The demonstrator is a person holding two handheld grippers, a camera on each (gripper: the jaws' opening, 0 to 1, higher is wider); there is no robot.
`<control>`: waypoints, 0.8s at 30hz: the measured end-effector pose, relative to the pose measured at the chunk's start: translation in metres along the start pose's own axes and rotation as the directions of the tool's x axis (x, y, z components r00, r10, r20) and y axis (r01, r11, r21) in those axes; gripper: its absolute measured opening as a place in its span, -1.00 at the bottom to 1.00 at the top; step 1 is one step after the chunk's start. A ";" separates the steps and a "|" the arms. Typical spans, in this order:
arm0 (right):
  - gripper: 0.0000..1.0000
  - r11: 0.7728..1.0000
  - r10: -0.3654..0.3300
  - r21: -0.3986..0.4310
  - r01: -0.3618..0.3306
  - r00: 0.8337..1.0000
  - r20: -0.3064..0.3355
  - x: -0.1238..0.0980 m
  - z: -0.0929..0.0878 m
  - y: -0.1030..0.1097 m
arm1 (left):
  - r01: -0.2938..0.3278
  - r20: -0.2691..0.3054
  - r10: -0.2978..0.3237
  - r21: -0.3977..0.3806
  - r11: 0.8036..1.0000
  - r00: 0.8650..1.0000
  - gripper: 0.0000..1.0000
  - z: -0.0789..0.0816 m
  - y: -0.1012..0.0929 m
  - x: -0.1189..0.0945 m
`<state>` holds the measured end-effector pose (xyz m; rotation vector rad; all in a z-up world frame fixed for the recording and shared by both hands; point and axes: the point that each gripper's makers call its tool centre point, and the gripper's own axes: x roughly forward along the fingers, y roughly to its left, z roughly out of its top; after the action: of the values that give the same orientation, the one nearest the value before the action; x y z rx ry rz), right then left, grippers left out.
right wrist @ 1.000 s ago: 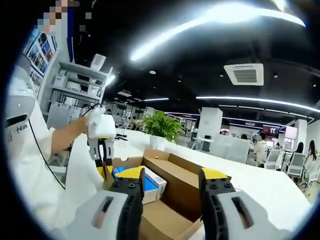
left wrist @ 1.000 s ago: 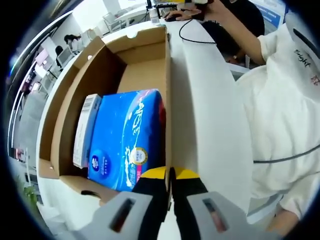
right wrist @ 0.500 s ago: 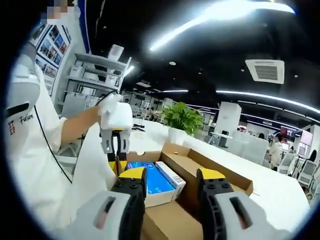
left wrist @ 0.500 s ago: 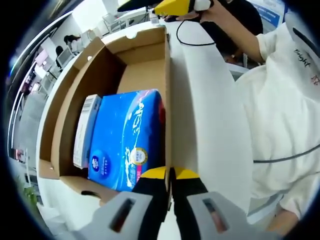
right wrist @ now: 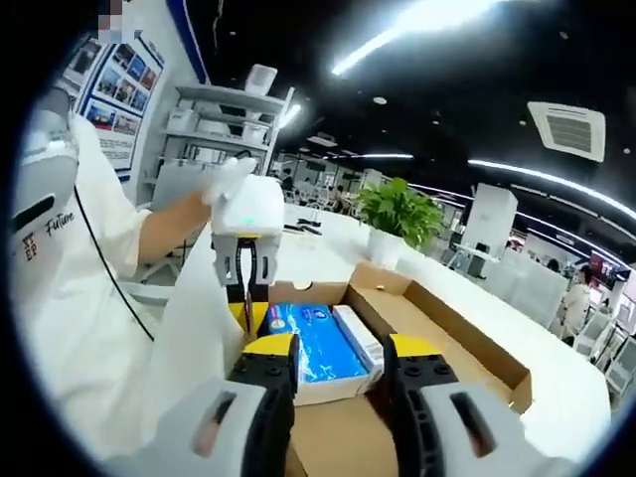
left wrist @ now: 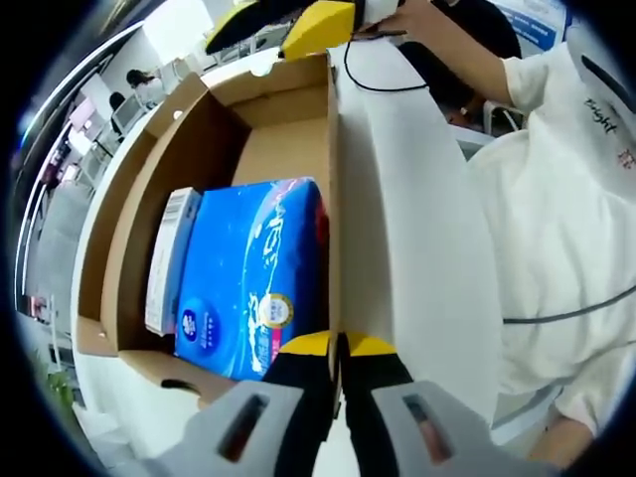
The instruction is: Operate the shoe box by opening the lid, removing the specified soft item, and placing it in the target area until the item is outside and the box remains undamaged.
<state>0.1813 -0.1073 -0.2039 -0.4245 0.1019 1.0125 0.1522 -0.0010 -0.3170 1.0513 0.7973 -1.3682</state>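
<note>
Matt brown corrugated cardboard shoe box point(left wrist: 214, 149); glossy blue plastic-wrapped soft pack point(left wrist: 253, 273) inside; smooth white lid point(left wrist: 417, 229); gripper jaws of matt black and yellow plastic

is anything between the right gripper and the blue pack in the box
Nothing visible. The lid is held open by the left gripper, and the right gripper, jaws open, faces the blue pack lying uncovered in the box.

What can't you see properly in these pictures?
- Left gripper view: the near end of the blue pack is hidden behind the left gripper.
- Left gripper view: the print on the white carton is too small to read.
- Right gripper view: the box floor is partly covered by the right gripper.
</note>
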 end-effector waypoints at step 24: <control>-0.11 0.978 0.190 -0.054 -0.200 0.971 -0.143 0.037 -0.020 0.011 | 0.001 0.000 -0.001 0.001 1.000 1.000 -0.97 0.001 0.000 0.000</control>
<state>0.1945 -0.0805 -0.2354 -0.5544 0.2375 1.1824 0.1525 -0.0018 -0.3168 1.0520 0.7978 -1.3695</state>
